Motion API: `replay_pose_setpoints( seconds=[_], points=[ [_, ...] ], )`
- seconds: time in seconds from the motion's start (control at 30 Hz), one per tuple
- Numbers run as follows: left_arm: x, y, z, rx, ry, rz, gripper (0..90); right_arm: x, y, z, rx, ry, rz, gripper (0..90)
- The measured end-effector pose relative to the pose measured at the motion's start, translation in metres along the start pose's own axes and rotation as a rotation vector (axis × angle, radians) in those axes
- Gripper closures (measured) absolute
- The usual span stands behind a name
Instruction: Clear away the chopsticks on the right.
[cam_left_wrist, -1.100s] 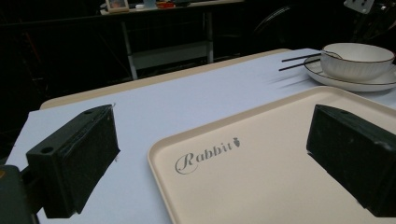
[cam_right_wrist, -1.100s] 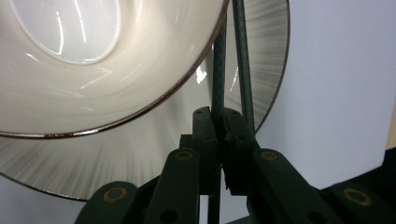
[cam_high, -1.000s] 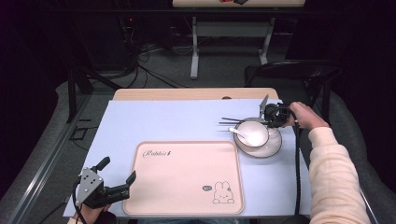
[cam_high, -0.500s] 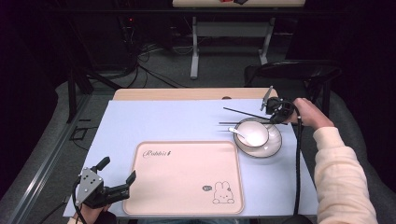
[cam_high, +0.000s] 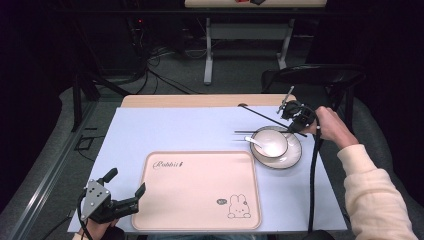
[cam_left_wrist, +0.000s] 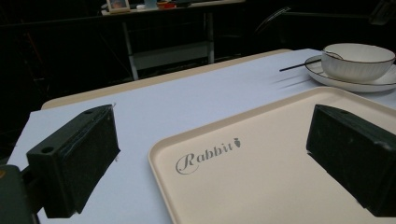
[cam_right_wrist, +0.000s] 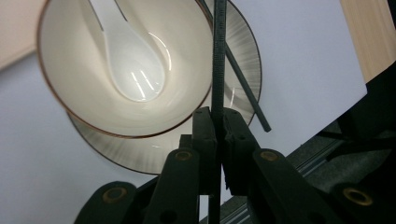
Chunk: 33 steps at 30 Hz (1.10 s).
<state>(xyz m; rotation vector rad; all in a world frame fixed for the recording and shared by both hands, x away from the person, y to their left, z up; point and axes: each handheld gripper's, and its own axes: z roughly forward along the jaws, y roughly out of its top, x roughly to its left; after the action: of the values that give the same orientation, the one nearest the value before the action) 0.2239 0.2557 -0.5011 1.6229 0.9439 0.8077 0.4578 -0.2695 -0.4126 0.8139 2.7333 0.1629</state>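
The chopstick (cam_right_wrist: 218, 56) held by the right tongs (cam_high: 296, 116) is pinched tight between their jaws, which are closed on it. In the high view it (cam_high: 265, 116) slants out from the tongs toward the far middle of the desk (cam_high: 190, 127), lifted clear of the surface. A second chopstick (cam_right_wrist: 243, 77) lies just below the tongs in the right gripper view, one end resting across the saucer (cam_high: 295, 155); in the high view it (cam_high: 246, 132) pokes out flat beside the bowl (cam_high: 270, 142).

The bowl sits on the saucer directly under the right tongs, with a white spoon (cam_high: 254, 142) leaning inside it. The pink tray (cam_high: 200, 192) lies nearer the person, its corner between the jaws of the left tongs (cam_high: 124, 189), which stand wide open with nothing in them and rest at the tray's near left edge.

What could go wrong: the chopstick is thin and gripped near one end, so it may pivot or slip out of the jaws if swung fast. Its long free end could also catch the bowl rim or the spoon handle and tip the spoon out. The loose chopstick, balanced on the saucer's edge, may roll off if bumped.

Count: two chopsticks, one bowl, one saucer, one spoon, one tray, two tongs.
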Motion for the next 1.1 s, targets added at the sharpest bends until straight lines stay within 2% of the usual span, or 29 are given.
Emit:
replay_pose_setpoints(
  seconds=[0.07, 0.2, 0.23, 0.27, 0.43, 0.6, 0.7, 0.93, 0.97, 1.07, 1.1],
  points=[
    [0.000, 0.000, 0.000, 0.001, 0.001, 0.000, 2.2, 0.005, 0.001, -0.004, 0.003, -0.005, 0.019, 84.8],
    [0.000, 0.000, 0.000, -0.001, 0.001, -0.002, 2.2, 0.019, 0.002, -0.012, 0.001, -0.013, 0.091, 84.8],
    [0.000, 0.000, 0.000, 0.000, 0.001, -0.001, 2.2, 0.022, 0.003, -0.013, 0.011, -0.010, 0.104, 84.8],
    [0.000, 0.000, 0.000, 0.001, 0.001, 0.000, 2.2, 0.025, 0.002, -0.014, 0.002, 0.009, 0.144, 84.9],
    [0.000, 0.000, 0.000, 0.001, 0.002, 0.001, 2.2, 0.045, 0.001, -0.022, -0.012, 0.026, 0.233, 84.9],
    [0.000, 0.000, 0.000, 0.000, 0.001, 0.002, 2.2, 0.064, 0.000, -0.028, -0.017, 0.030, 0.257, 84.9],
    [0.000, 0.000, 0.000, -0.002, 0.003, -0.002, 2.1, 0.073, -0.001, -0.026, -0.019, 0.040, 0.226, 84.9],
    [0.000, 0.000, 0.000, 0.000, 0.003, 0.000, 2.1, 0.089, -0.004, -0.022, -0.052, 0.065, 0.249, 84.8],
    [0.000, 0.000, 0.000, -0.001, 0.001, 0.002, 2.1, 0.093, -0.004, -0.021, -0.042, 0.053, 0.249, 84.8],
    [0.000, 0.000, 0.000, -0.003, 0.002, 0.001, 2.0, 0.103, -0.005, -0.019, -0.052, 0.079, 0.245, 84.8],
    [0.000, 0.000, 0.000, -0.002, 0.001, 0.003, 2.1, 0.106, -0.005, -0.017, -0.050, 0.070, 0.246, 84.8]
  ],
)
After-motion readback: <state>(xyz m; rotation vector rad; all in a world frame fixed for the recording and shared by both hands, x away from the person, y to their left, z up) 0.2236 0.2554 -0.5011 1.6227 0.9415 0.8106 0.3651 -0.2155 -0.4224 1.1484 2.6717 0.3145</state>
